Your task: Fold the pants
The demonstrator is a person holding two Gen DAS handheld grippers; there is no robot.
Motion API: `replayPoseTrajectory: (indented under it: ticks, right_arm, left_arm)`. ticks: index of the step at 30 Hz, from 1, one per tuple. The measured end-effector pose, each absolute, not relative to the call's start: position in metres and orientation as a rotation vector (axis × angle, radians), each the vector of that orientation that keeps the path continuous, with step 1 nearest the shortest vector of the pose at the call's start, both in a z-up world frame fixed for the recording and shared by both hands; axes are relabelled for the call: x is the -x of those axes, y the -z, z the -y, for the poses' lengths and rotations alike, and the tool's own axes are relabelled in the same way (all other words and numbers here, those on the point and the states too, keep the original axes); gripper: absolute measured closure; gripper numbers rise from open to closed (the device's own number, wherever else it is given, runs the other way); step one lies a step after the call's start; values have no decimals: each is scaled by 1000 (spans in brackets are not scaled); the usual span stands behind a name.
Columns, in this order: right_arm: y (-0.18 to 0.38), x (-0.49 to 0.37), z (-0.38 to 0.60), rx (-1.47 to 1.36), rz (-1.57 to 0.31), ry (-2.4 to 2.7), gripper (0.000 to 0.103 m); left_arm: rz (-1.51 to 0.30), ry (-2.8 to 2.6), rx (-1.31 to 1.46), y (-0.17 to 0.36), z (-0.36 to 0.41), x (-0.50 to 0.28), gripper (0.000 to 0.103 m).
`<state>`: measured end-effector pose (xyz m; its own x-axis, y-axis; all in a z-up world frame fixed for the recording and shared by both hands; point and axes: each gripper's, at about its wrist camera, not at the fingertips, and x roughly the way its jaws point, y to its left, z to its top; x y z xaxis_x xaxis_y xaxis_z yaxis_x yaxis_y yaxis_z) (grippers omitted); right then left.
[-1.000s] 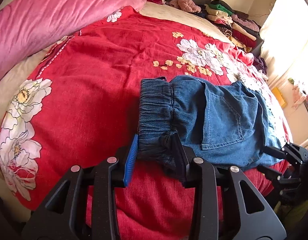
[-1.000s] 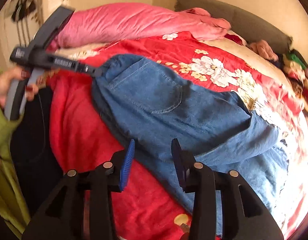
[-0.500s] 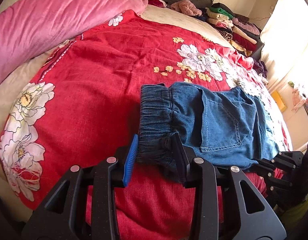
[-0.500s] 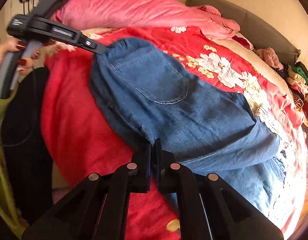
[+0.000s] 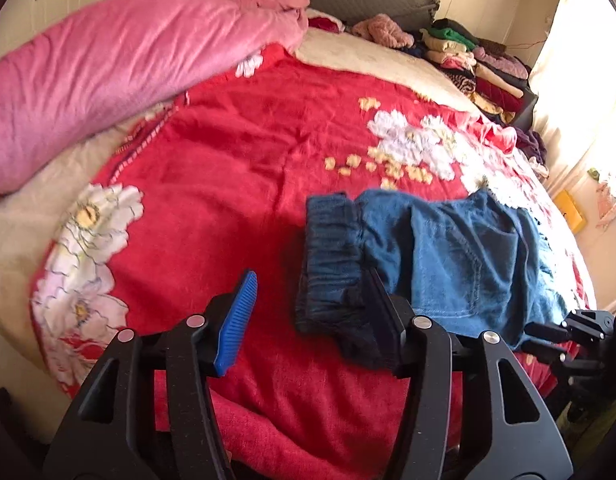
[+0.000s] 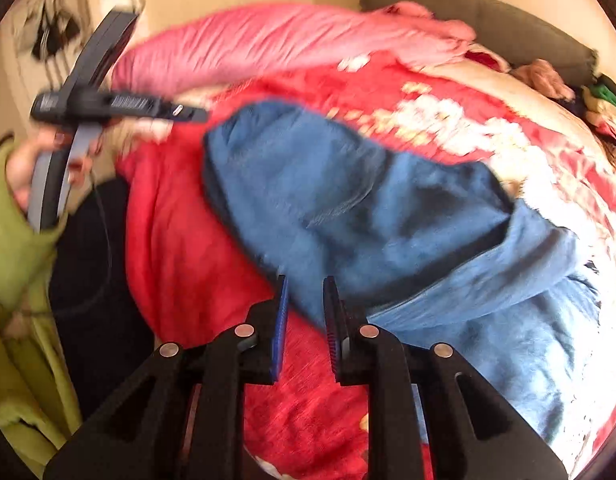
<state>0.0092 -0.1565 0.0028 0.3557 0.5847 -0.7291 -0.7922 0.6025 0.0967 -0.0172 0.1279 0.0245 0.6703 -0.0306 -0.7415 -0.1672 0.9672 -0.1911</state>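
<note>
Denim pants (image 5: 439, 264) lie flat on the red floral blanket (image 5: 236, 168). With its jaws spread wide, the left gripper (image 5: 311, 304) holds nothing, its right finger touching the elastic waistband (image 5: 327, 264). The right gripper (image 6: 306, 312) stands slightly parted at the pants' near edge, clamping nothing.

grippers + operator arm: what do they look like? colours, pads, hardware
Both are black plastic clamp-style tools with triangular cut-outs and round silver pivot pins. The left gripper has a ribbed blue pad on one of its fingers; the right gripper has ribbed blue pads too. Seen from the right wrist, the left tool has a grey curved handle, a white label and a thin dark cable. The sleeve is olive green.
</note>
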Motion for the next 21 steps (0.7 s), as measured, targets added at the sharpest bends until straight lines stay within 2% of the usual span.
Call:
replayPoseTrajectory:
  ticks: [5, 10, 14, 18, 20, 21]
  right_arm:
    - [6, -25, 145, 211, -867, -872, 86]
    - [40, -23, 134, 238, -1000, -830, 79]
    - [42, -25, 139, 183, -1029, -836, 77]
    - [39, -22, 140, 177, -1024, -838, 74]
    - [32, -18, 143, 169, -1002, -845, 65]
    - [28, -17, 146, 159, -988, -848, 54]
  left_arm:
    - [-799, -15, 202, -40, -96, 11, 57]
    - [-875, 59, 103, -14, -53, -8, 56]
    - [-952, 34, 21, 17, -41, -16, 56]
    - [-955, 37, 56, 24, -47, -14, 56]
    - [-952, 37, 59, 23, -48, -13, 56]
    - [-950, 37, 62, 22, -48, -12, 56]
